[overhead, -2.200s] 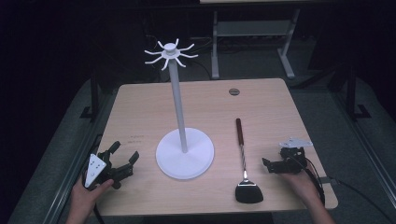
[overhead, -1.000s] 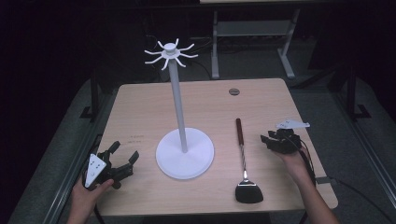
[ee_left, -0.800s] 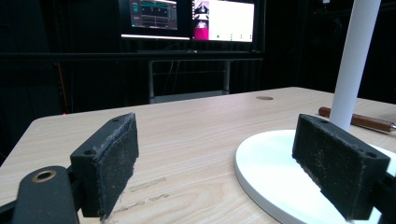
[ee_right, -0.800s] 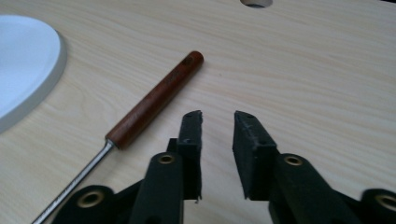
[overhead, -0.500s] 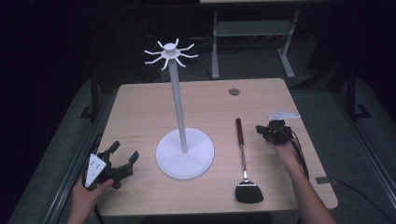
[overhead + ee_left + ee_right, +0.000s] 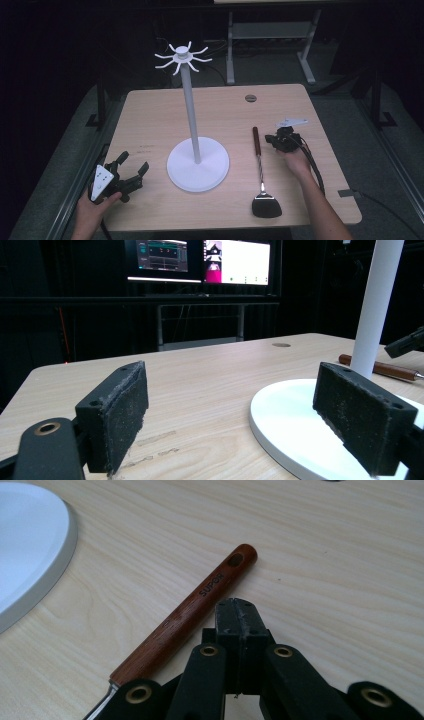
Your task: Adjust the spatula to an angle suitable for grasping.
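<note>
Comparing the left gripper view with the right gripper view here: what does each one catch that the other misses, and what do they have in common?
Left gripper view alone: the left gripper with jaws wide apart, the stand's white pole, two lit monitors beyond the table.

Right gripper view alone: the right gripper with jaws closed together and holding nothing, right beside the spatula handle; the handle's hanging hole and SUPOR lettering.

Shared: the wooden table, the stand's white round base, and the spatula's brown wooden handle.

Dark lab: monitors [image 6: 200, 260], metal racks [image 6: 270, 30]
</note>
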Available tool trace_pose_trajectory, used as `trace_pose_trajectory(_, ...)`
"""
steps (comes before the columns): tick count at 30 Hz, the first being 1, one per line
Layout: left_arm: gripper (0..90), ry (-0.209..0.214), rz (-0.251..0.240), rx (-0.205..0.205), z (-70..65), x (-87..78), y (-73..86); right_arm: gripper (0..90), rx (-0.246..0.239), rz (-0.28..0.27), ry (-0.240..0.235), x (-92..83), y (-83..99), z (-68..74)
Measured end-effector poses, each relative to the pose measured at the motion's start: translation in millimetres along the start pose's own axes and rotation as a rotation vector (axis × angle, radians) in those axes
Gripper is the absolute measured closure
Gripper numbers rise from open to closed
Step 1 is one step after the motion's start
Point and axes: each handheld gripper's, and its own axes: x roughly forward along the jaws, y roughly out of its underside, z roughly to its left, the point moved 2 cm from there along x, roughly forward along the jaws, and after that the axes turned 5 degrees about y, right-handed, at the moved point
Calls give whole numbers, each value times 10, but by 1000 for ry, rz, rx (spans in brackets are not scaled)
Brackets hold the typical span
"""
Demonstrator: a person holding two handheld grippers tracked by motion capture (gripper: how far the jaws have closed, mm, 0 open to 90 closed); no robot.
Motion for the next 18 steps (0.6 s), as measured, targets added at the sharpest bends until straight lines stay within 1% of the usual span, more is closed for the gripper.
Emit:
trace_pose_trajectory(3, 140, 2, 1, 4, -3, -1, 0, 894, -1, 15, -16, 34, 19, 29)
trace_pose_trajectory(5, 140, 2, 0, 2, -1, 1, 0, 894, -9, 22, -25, 69, 32, 55)
trace_pose_trajectory(6, 140, 1, 0, 0, 0, 1, 0, 894, -11, 35, -29, 85, 40, 76)
trace_pose_trajectory(7, 140, 1, 1, 0, 1, -1, 0, 894, -26, 32, -32, 109, 43, 86)
trace_pose_trajectory(8, 140, 2, 1, -1, 1, -1, 0, 894, -25, 39, -38, 120, 46, 103)
trace_pose_trajectory(13, 140, 2, 0, 0, 0, 1, -1, 894, -35, 49, -43, 150, 50, 139)
trace_pose_trajectory(15, 139, -3, 0, 1, -3, 3, -1, 894, -32, 48, -44, 154, 51, 146)
trace_pose_trajectory(17, 140, -7, 2, 0, -1, 1, -1, 894, -40, 48, -44, 157, 48, 147)
trace_pose_trajectory(18, 140, -7, 0, 1, -2, 3, -1, 894, -30, 54, -48, 154, 50, 161)
